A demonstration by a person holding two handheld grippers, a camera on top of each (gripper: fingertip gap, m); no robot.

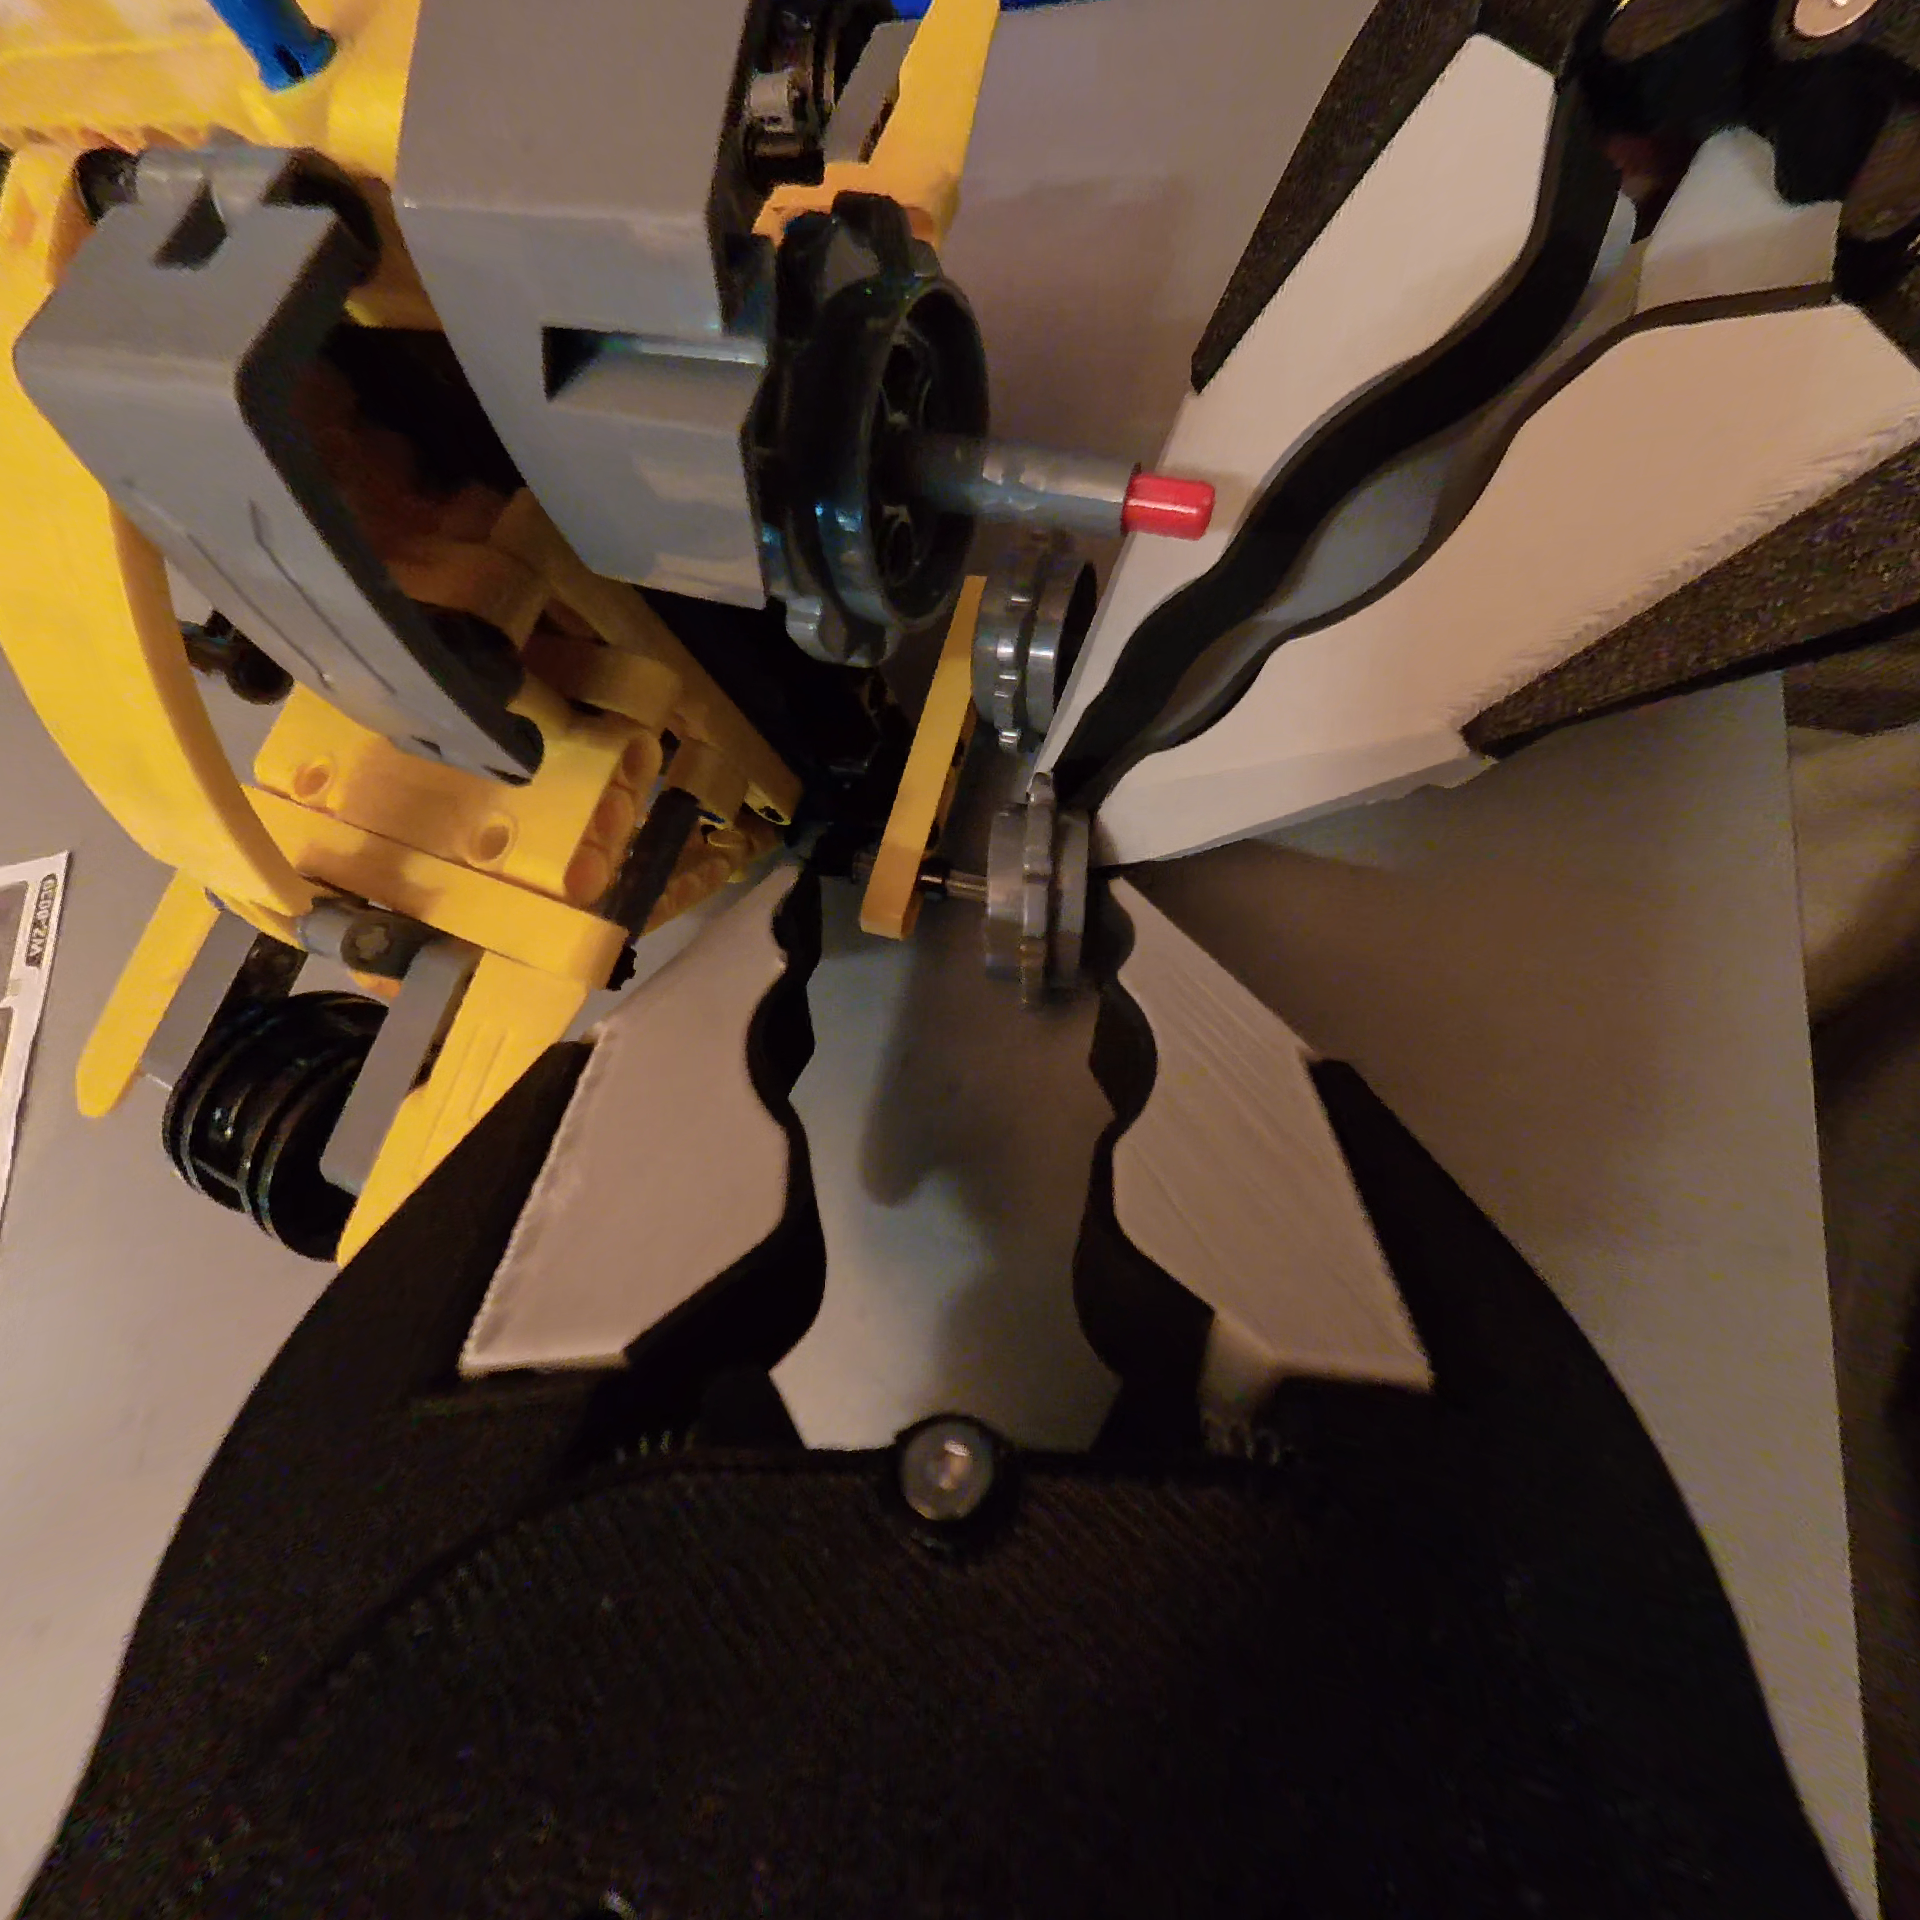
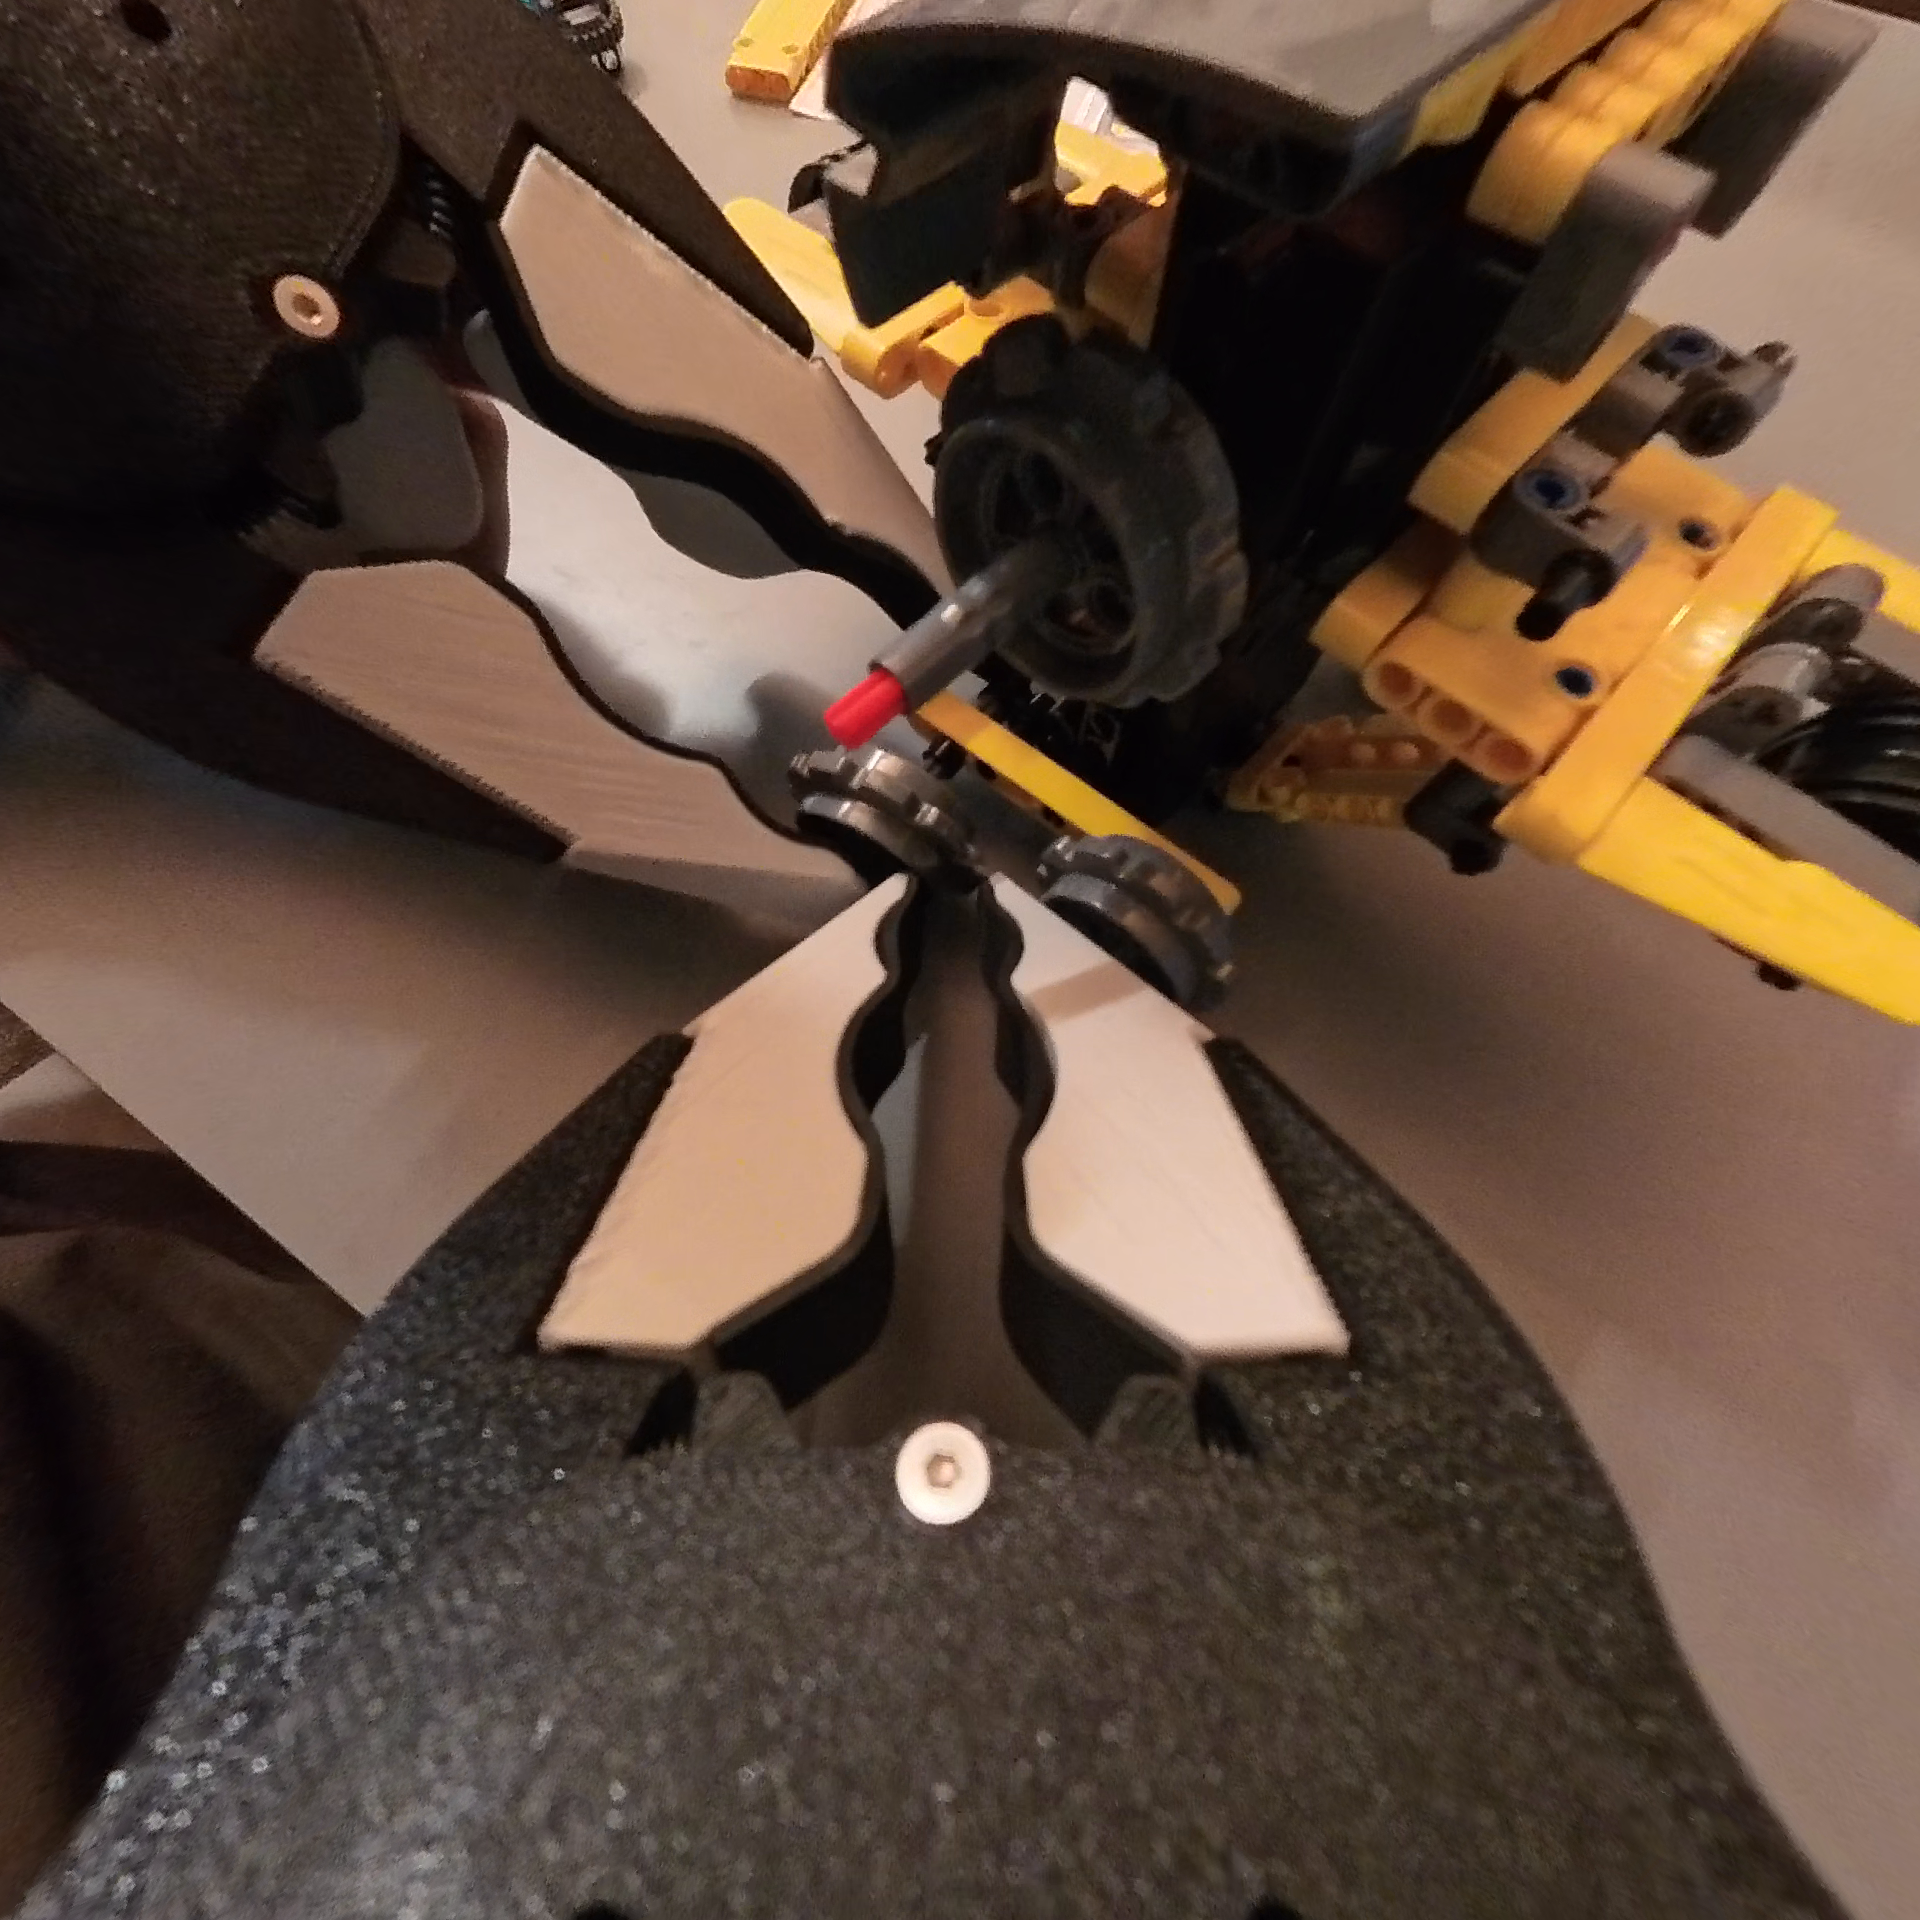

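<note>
A yellow and grey brick-built toy vehicle (image 1: 499, 790) lies on the grey table and also shows in the right wrist view (image 2: 1455, 623). A black wheel (image 1: 873, 436) carries a grey axle with a red tip (image 1: 1169, 507). My left gripper (image 1: 951, 894) clamps a yellow beam (image 1: 914, 790) and a grey gear (image 1: 1023, 904) at the vehicle's edge. My right gripper (image 2: 945, 883) is nearly closed and pinches the rim of that same grey gear (image 2: 862, 805). Its tips (image 1: 1049, 774) come in from the upper right. A second grey gear (image 2: 1132, 904) sits beside it.
A printed leaflet (image 1: 21, 987) lies at the left edge of the table. A loose yellow piece (image 2: 774, 47) and a small black tyre (image 2: 587, 21) lie at the far side. The table edge (image 1: 1787, 935) runs along the right, with dark space beyond. Only a small space, under 4 cm, lies between the two pairs of fingers.
</note>
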